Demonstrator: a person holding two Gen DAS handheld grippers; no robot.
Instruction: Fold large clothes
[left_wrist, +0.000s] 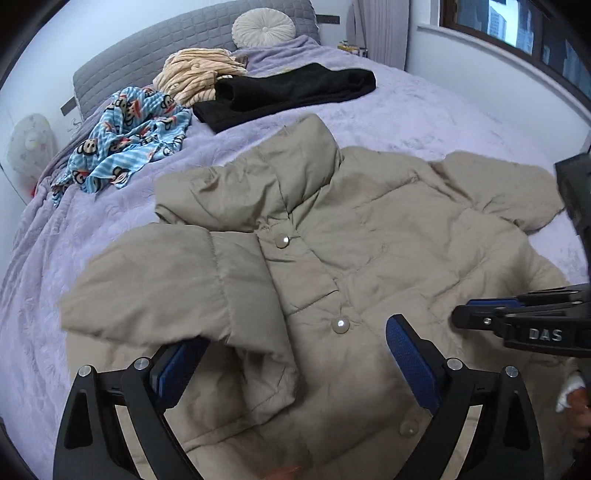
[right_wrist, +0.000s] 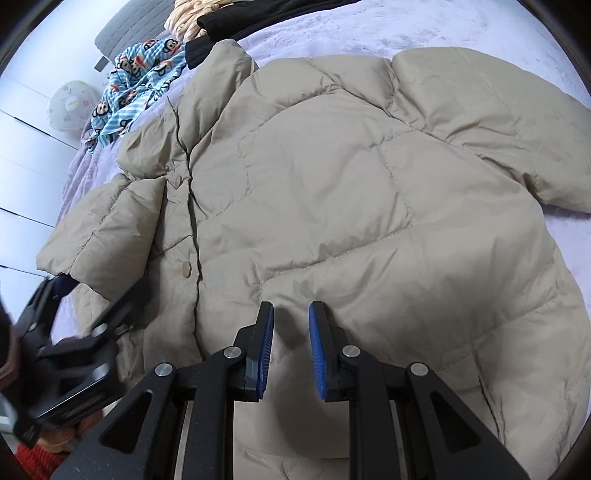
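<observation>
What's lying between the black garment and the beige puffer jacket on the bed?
Only bare lavender bedspread separates the black garment from the beige puffer jacket, seen in the left wrist view.

A bed (left_wrist: 424, 110) spread with a lilac quilt fills most of the frame. At the upper left stands a grey quilted headboard (left_wrist: 155, 48), a round cream cushion (left_wrist: 264, 27) leaning against it. A dark-framed window (left_wrist: 517, 29) runs along the upper right, beside pale curtains (left_wrist: 380, 29) and white walls (left_wrist: 461, 62).
</observation>
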